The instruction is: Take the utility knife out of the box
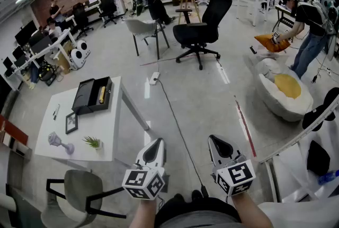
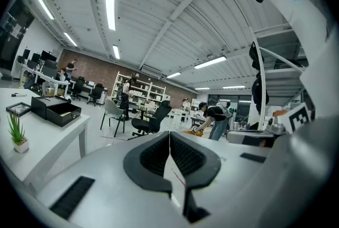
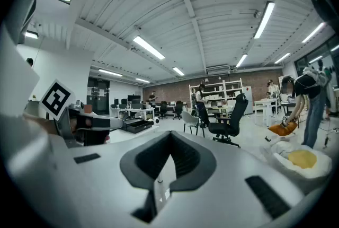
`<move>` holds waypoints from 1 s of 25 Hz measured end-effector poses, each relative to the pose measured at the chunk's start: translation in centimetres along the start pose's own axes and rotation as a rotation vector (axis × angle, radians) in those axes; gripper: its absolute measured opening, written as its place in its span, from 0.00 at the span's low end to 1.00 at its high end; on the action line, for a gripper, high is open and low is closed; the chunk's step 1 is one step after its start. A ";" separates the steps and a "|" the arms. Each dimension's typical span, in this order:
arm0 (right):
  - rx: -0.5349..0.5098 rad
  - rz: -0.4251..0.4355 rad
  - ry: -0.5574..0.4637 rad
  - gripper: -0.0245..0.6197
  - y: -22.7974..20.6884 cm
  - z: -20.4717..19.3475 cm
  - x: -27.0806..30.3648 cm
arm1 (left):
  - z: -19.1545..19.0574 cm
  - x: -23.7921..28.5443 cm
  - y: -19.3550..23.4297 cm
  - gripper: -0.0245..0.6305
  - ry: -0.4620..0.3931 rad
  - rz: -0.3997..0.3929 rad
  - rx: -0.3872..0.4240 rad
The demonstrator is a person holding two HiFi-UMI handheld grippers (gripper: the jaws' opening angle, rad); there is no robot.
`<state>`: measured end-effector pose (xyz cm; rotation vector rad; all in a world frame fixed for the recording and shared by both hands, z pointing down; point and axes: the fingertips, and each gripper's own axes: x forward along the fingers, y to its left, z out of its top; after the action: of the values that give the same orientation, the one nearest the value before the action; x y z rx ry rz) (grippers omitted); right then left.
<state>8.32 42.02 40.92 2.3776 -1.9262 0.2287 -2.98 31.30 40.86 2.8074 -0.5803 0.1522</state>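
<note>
Plainly, the job had hardly begun. The utility knife [image 1: 101, 95], a yellowish bar as far as the head view showed, lay inside the black box [image 1: 85, 98], which stood open at the far end of the white table [image 1: 108, 131] on the person's left, beyond a small picture frame [image 1: 71, 122] and a little potted plant [image 1: 93, 142]. The left gripper [image 1: 157, 146] and the right gripper [image 1: 216, 145] were held side by side over the bare floor [image 1: 201, 105], well apart from the table and from the box. Each gripper's own view showed its jaws brought together at the tips with nothing between them (so both claws were closed and empty), pointing out across the room rather than at the table. Nothing was lifted, touched or even approached. By my judgement the whole of the work was left: turning toward the table, opening a claw over the box, closing it on the knife and drawing the knife clear.
</note>
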 end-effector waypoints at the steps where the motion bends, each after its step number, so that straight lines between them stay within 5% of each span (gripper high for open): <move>1: 0.000 0.005 -0.002 0.04 0.0 0.1 0.1 | 0.1 0.0 0.1 0.06 0.000 0.008 0.001; 14: 0.104 0.093 0.021 0.04 0.3 -1.5 2.0 | -0.6 0.0 2.1 0.07 0.059 0.102 0.001; 25: 0.144 0.127 0.066 0.04 0.6 -2.2 10.2 | 0.7 3.9 10.2 0.19 0.060 0.159 -0.037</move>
<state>9.61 32.38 44.74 2.3009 -2.0984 0.4624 -3.52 20.60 43.25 2.7098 -0.7838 0.2531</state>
